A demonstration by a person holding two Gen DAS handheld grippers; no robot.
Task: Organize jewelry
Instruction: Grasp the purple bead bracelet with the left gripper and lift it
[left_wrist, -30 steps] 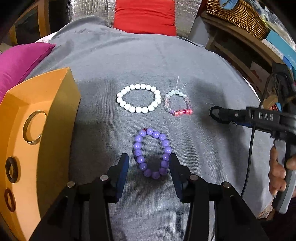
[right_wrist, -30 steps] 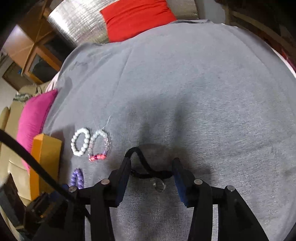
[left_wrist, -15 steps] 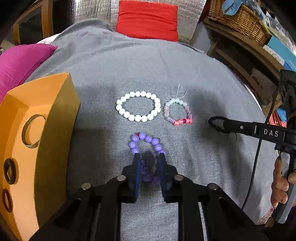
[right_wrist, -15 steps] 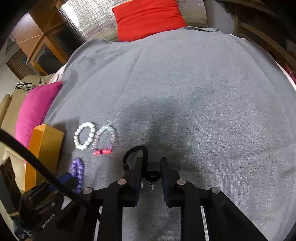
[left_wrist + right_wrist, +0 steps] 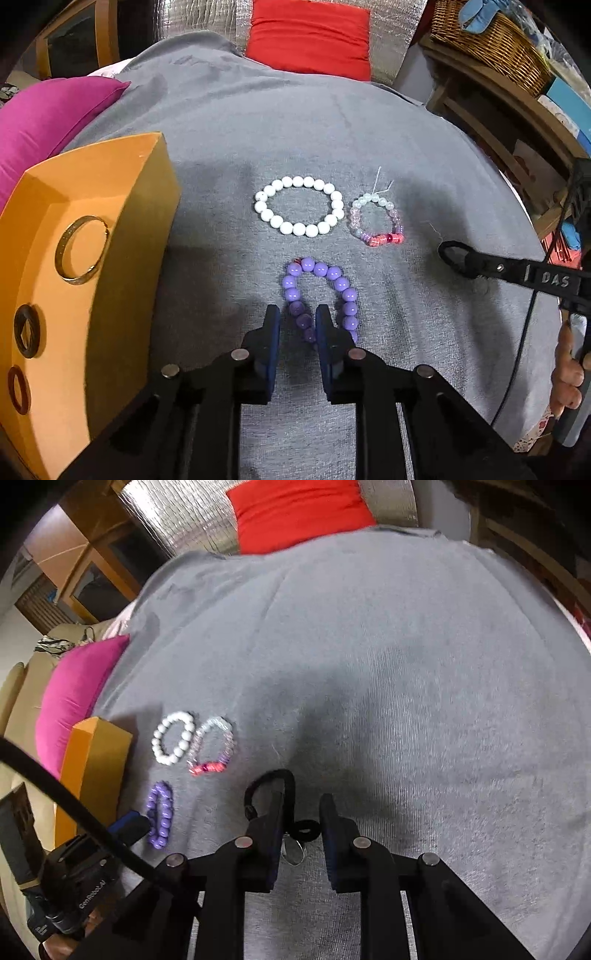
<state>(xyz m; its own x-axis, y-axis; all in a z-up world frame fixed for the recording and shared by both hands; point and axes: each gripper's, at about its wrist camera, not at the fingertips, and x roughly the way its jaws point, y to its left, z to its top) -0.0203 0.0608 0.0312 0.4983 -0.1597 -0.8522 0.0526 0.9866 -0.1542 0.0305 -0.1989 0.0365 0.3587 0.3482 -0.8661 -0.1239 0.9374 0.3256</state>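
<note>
Since the earlier frame: both grippers have narrowed from wide apart to a small gap; the purple bracelet has gone from a round ring to a pinched, elongated loop, and the black cord has bunched between the right gripper's fingers.
Left gripper (image 5: pixel 297 325): jaws have just been closing and now clamp the left strand of the purple bracelet (image 5: pixel 320 295), whose darker beads sit between the blue pads.
Purple bracelet: lies on the grey cloth (image 5: pixel 332 129) near its front edge; its right strand runs outside the right finger.
Right gripper (image 5: pixel 302 818): jaws drawn in to a narrow gap around the black cord (image 5: pixel 275 786); a loop of the cord and a small clear pendant (image 5: pixel 293 851) sit between the fingers. Whether the pads truly press on the cord I cannot tell.
Black cord: on the cloth right of the bracelets, arching out beyond the left finger.
White bracelet (image 5: pixel 299 206): flat on the cloth, farther back than the purple one, untouched.
Pale bracelet (image 5: pixel 376 219): just right of the white one, nearly touching it, with pink and red beads on its near side and thread ends at the far side.
Orange box (image 5: pixel 110 229): stands at the cloth's left edge, open side up; a gold ring (image 5: pixel 81 249) and two darker rings (image 5: pixel 26 330) lie inside.
Cushions: a magenta cushion (image 5: pixel 48 110) behind the box, a red cushion (image 5: pixel 310 37) at the far edge.
Hand (image 5: pixel 567 373): at the right rim of the left wrist view, holding the right gripper's handle.
</note>
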